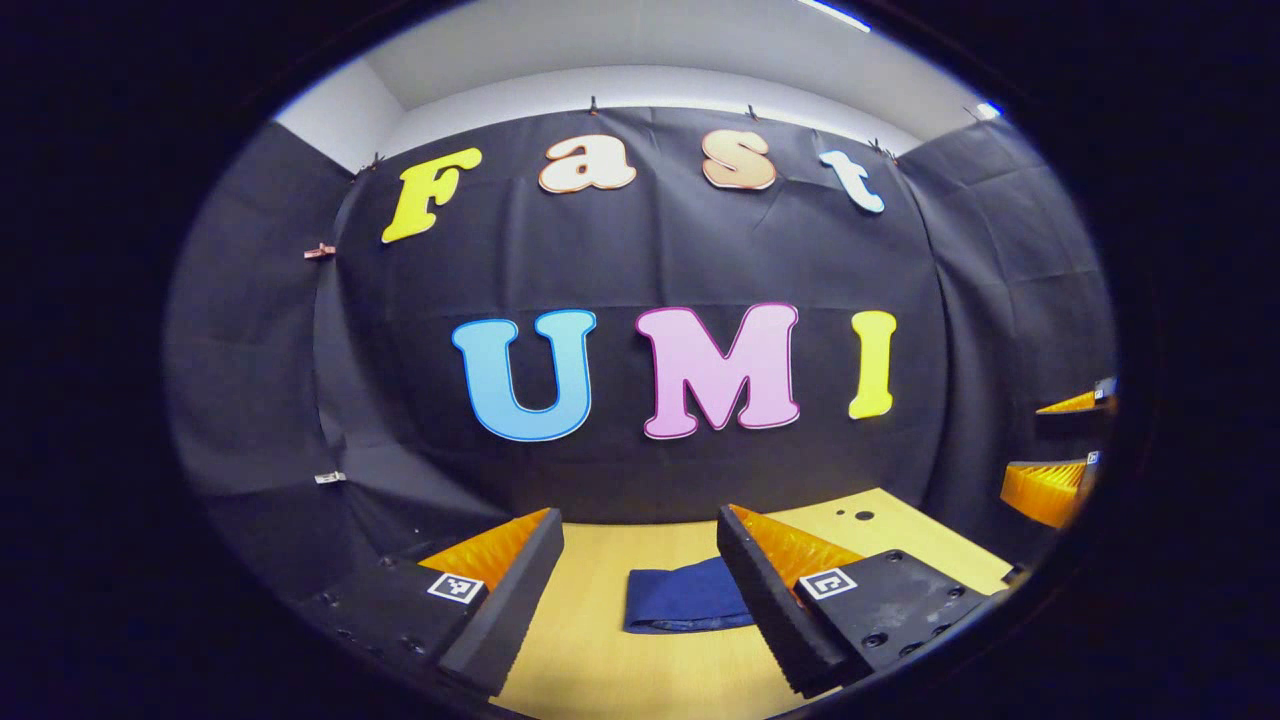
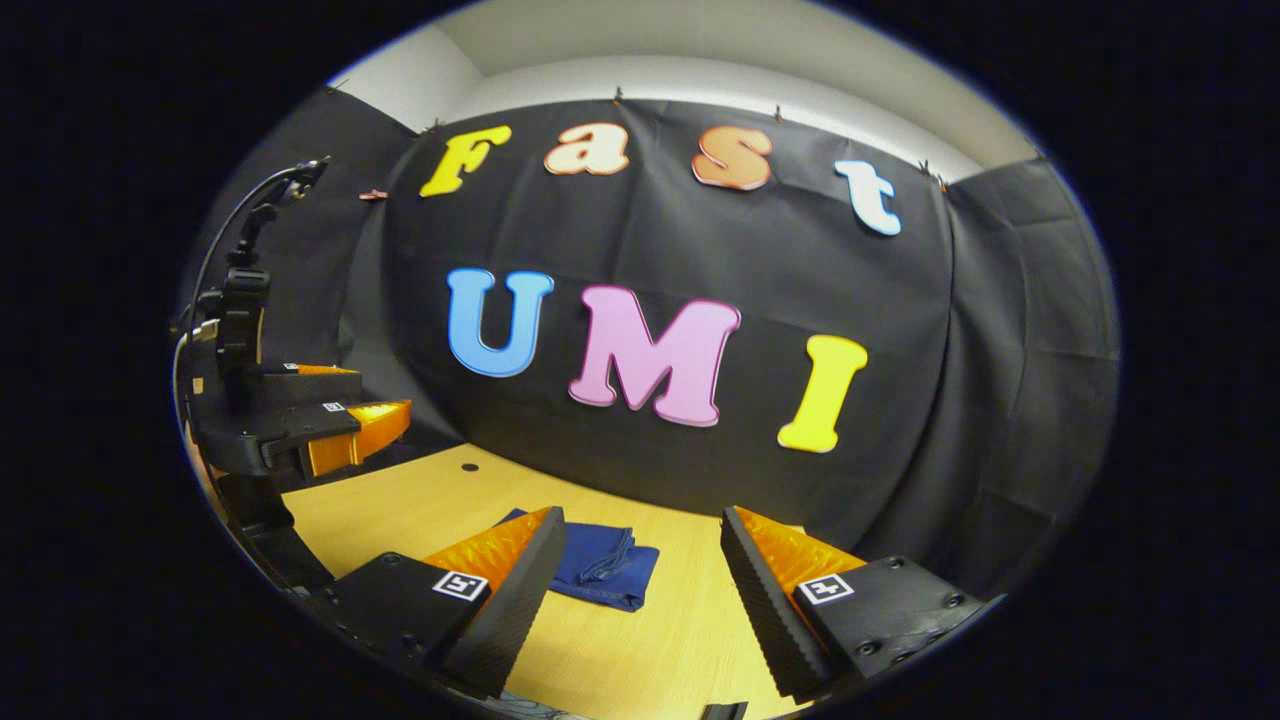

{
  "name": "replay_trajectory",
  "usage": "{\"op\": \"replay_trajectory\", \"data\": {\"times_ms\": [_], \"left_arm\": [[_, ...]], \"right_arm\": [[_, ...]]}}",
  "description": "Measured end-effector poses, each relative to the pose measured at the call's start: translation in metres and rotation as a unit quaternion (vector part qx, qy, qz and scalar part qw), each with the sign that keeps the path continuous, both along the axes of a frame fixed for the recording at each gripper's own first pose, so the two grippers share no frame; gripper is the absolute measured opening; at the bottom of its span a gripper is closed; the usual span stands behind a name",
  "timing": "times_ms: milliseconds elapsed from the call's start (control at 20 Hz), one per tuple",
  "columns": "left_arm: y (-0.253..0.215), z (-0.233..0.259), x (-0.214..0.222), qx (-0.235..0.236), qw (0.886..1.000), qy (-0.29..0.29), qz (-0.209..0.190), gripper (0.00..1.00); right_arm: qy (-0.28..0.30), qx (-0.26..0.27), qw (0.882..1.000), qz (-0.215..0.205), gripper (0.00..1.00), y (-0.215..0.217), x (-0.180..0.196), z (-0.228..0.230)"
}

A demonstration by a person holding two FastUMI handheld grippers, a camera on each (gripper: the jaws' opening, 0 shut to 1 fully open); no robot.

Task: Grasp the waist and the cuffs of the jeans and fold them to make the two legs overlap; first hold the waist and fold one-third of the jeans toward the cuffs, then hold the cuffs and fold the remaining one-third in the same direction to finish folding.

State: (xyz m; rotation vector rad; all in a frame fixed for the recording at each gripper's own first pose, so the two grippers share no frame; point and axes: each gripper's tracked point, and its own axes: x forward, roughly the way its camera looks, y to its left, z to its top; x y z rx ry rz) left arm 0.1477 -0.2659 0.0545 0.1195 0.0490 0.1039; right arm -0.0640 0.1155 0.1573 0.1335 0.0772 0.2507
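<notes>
In the left gripper view, the left tool (image 1: 640,590) hangs above the desk (image 1: 600,670) with its fingers spread apart, nothing between them. The jeans (image 1: 685,600) lie folded into a compact bundle on the desk just beyond. Bare wood surrounds them, up to the far edge at the cloth wall (image 1: 640,260). The right tool (image 2: 640,590) also hangs wide apart and empty, the jeans ahead, left of centre, near its left finger.

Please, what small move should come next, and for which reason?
Probably none beyond drawing both tools back: the jeans lie as a compact folded bundle on the table, and the left tool and right tool hang open above it, holding nothing.
</notes>
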Motion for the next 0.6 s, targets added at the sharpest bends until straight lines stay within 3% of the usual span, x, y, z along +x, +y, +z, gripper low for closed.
{"op": "replay_trajectory", "data": {"times_ms": [150, 250, 450, 600], "left_arm": [[0.003, 0.028, -0.029, 0.009, 0.999, -0.032, 0.007, 0.99], [-0.008, 0.047, -0.051, 0.019, 0.998, -0.055, 0.007, 0.99], [-0.036, 0.058, -0.072, -0.018, 0.997, -0.080, 0.001, 0.99], [-0.048, 0.060, -0.067, -0.014, 0.996, -0.087, -0.010, 1.00]], "right_arm": [[-0.020, 0.036, 0.999, -0.001, 0.96, 0.004, -0.027, 0.029], [-0.020, 0.063, 0.998, 0.022, 0.96, 0.014, -0.040, 0.033], [-0.019, 0.069, 0.997, 0.040, 0.96, 0.012, -0.053, 0.028], [-0.026, 0.069, 0.997, 0.031, 0.96, -0.007, -0.054, 0.032]]}}
